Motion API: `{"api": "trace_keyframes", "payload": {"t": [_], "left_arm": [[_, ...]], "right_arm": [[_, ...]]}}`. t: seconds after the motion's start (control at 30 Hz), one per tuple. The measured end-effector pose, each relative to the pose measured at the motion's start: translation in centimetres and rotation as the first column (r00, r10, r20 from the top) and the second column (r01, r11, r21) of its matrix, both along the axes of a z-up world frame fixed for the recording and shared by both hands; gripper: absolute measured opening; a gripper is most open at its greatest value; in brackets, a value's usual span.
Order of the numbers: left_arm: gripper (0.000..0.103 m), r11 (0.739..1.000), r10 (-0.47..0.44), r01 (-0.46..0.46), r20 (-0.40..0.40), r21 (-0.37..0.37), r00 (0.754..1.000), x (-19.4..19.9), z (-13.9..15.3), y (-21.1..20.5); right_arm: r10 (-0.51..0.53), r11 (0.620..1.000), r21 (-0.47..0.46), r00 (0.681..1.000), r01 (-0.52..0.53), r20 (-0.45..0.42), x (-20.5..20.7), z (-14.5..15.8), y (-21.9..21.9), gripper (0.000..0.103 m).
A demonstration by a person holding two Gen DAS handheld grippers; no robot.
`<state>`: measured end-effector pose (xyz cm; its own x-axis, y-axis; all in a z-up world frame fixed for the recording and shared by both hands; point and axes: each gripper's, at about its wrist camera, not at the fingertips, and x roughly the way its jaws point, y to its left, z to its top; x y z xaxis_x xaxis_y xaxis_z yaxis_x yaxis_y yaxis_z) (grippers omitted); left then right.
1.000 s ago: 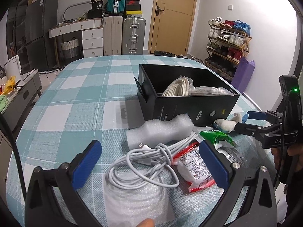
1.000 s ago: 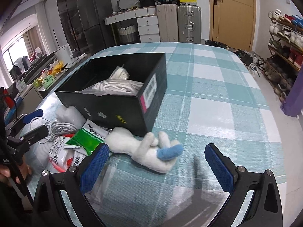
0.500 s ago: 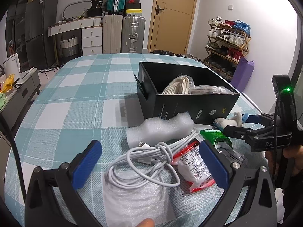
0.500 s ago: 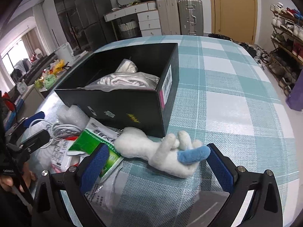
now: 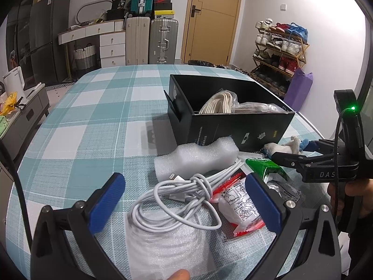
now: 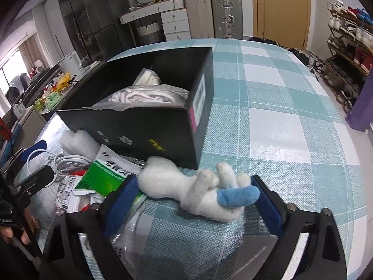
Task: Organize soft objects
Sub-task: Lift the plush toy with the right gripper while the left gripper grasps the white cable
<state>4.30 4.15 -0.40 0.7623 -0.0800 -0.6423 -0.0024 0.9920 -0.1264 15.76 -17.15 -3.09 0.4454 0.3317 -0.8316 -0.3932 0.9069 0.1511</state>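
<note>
A white plush toy with a blue ear (image 6: 193, 196) lies on the checked tablecloth in front of the black box (image 6: 151, 128). My right gripper (image 6: 195, 186) straddles it lengthwise and its jaws are closing, one pad at each end of the toy, which is not squeezed. From the left wrist view the same toy (image 5: 283, 145) shows between the right gripper's (image 5: 291, 149) fingers. My left gripper (image 5: 184, 186) hangs open over a coiled white cable (image 5: 177, 198), holding nothing. The box (image 5: 233, 128) holds bagged white cloth items.
A white foam piece (image 5: 198, 158), a green packet (image 5: 263, 165), a red-and-white packet (image 5: 240, 205) and a bubble-wrap sheet (image 5: 163, 245) lie crowded by the box. Tablecloth (image 6: 279, 116) stretches right of the box. Suitcases, drawers and a shoe rack stand beyond.
My right gripper has come down and forward around the plush toy and its jaws have narrowed toward the toy's ends. The left gripper has stayed where it was.
</note>
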Motion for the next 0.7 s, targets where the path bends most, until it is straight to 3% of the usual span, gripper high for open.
{"api": "trace_keyframes", "payload": {"t": [0.43, 0.7], "left_arm": [[0.103, 1.0, -0.001, 0.001, -0.014, 0.001, 1.0, 0.1, -0.4, 0.1], [0.103, 0.999, 0.031, -0.032, -0.093, -0.008, 0.995, 1.0, -1.2, 0.5]], "right_arm": [[0.016, 0.999, 0.037, 1.0, -0.016, 0.002, -0.6, 0.5, -0.8, 0.081], [0.034, 0.996, 0.078, 0.999, -0.036, 0.035, -1.3, 2.2, -1.3, 0.081]]}}
